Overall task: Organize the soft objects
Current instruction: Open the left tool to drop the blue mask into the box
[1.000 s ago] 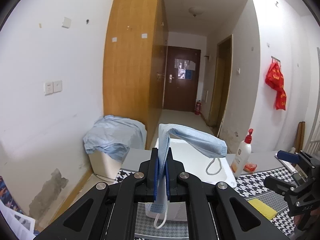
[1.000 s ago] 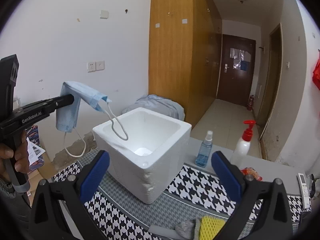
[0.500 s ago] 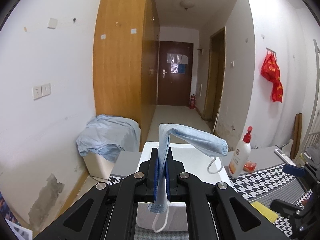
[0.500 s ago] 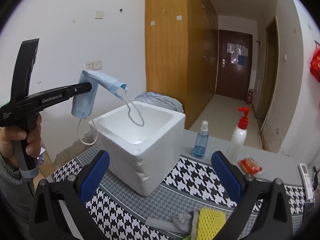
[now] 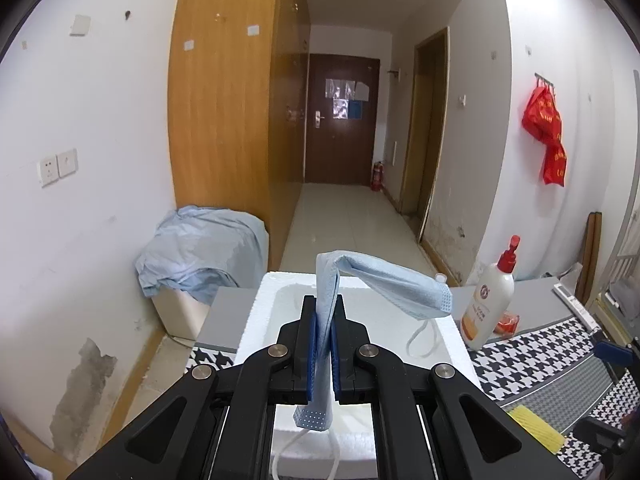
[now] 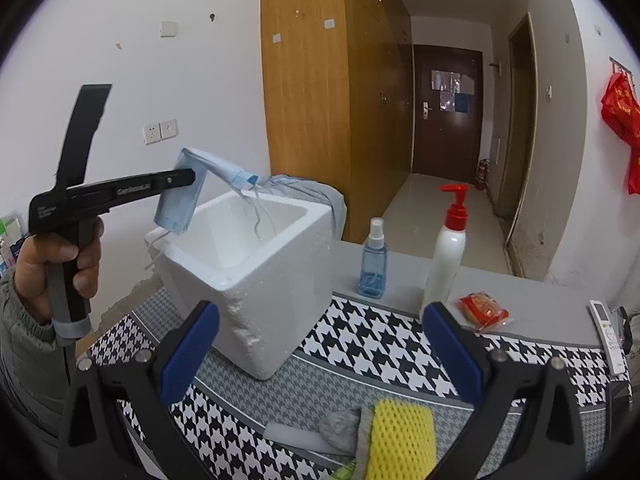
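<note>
My left gripper [image 5: 323, 344] is shut on a light blue face mask [image 5: 394, 284], pinched between its blue pads. The mask folds over to the right and its white ear loop dangles above the open white foam box [image 5: 256, 320]. From the right wrist view the left gripper [image 6: 188, 176] hangs over the near-left rim of the foam box [image 6: 276, 300], mask [image 6: 180, 204] drooping beside and into it. My right gripper [image 6: 320, 340] stands wide open above the houndstooth mat, nothing between its fingers. A yellow sponge [image 6: 400, 436] and a grey cloth [image 6: 340, 432] lie just below it.
A blue spray bottle [image 6: 374, 260], a white pump bottle [image 6: 446, 256], a red packet [image 6: 482, 308] and a remote [image 6: 608, 334] stand on the grey table behind the mat [image 6: 360, 344]. A cloth-covered bin [image 5: 200, 256] sits on the floor by the wall. A person's hand [image 6: 52, 268] holds the left gripper.
The left gripper carried the mask to the right until it hangs over the foam box opening. The right gripper shifted slightly and stays open.
</note>
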